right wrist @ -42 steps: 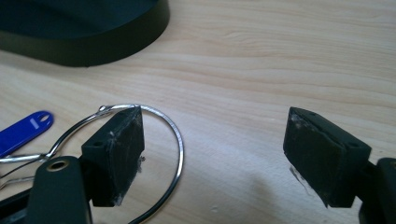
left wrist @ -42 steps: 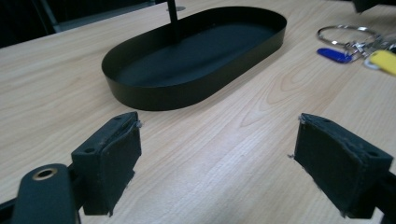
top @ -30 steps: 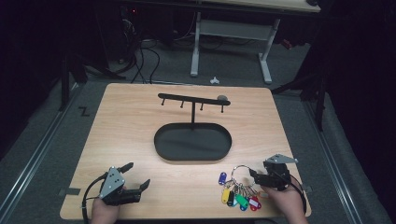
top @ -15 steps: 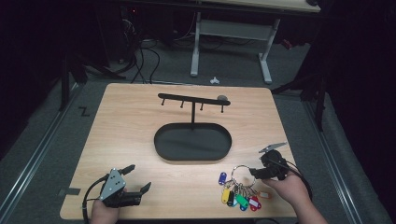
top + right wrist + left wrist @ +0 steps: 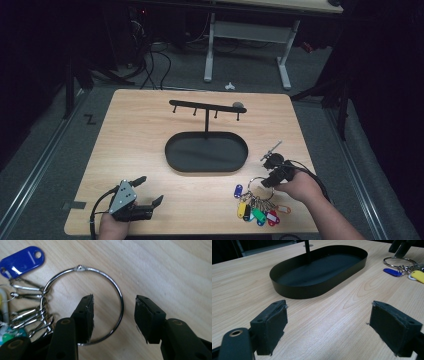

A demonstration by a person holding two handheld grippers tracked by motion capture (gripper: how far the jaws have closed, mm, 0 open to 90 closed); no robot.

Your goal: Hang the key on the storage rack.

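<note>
Right tool [image 5: 113, 315] straddling key ring [image 5: 100, 272], jaws apart, not yet clamped.

Ring lies flat on counter [image 5: 145, 135] near the front right edge, coloured key tags [image 5: 257, 212] fanned out toward the person; one jaw sits inside the loop, one outside, so closing should pinch the wire. Likely meant for the hook stand [image 5: 206, 107] over the black oval tray [image 5: 172, 150], well apart from the ring. Left tool [image 5: 145, 192] idle at the front left, jaws wide apart, holding nothing, facing the tray.
</note>
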